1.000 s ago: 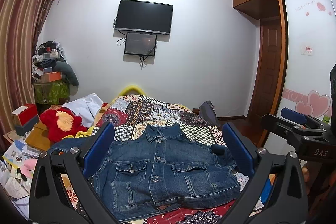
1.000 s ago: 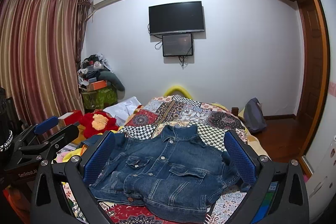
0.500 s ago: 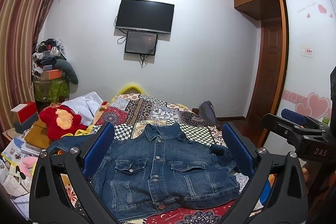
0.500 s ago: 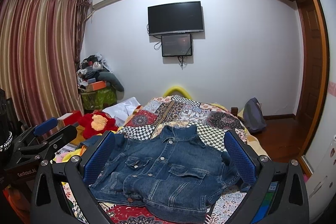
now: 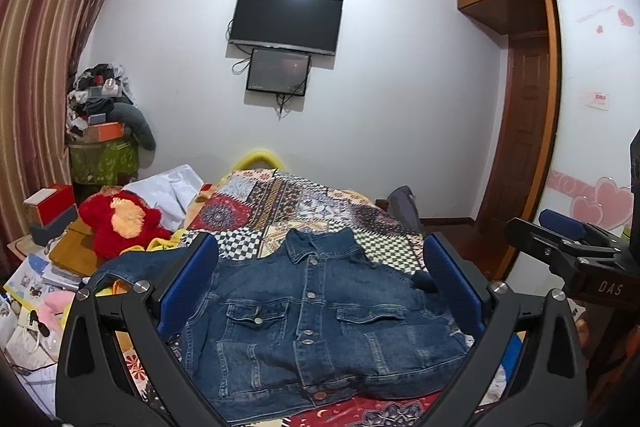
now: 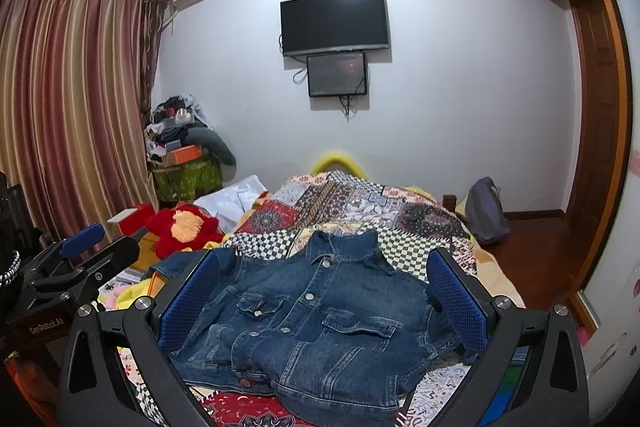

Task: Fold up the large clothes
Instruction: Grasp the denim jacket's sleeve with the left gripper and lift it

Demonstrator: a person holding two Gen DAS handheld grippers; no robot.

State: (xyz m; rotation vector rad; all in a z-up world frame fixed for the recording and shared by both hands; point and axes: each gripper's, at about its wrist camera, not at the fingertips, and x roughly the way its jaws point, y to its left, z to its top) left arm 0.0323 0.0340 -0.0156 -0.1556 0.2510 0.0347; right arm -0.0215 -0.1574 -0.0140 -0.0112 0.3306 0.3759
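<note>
A dark blue denim jacket (image 5: 316, 323) (image 6: 316, 319) lies buttoned, front up, on the near end of a bed with a patchwork cover (image 5: 304, 199) (image 6: 360, 199). Its collar points toward the far wall. One sleeve trails off to the left (image 5: 132, 267). My left gripper (image 5: 320, 291) hovers above the jacket, open, blue pads wide apart and nothing between them. My right gripper (image 6: 320, 295) is likewise open above the jacket, holding nothing. Each gripper shows at the edge of the other's view, the right one (image 5: 572, 251) and the left one (image 6: 76, 267).
A red plush toy (image 5: 120, 219) (image 6: 184, 227), white cloth (image 5: 176, 187) and boxes crowd the bed's left side. Papers and books lie lower left (image 5: 36, 283). A grey backpack (image 6: 484, 211) leans at the bed's right. A wardrobe door (image 5: 592, 147) stands right, striped curtains (image 6: 72, 107) left.
Both views shift only slightly. The jacket lies the same and both grippers stay open.
</note>
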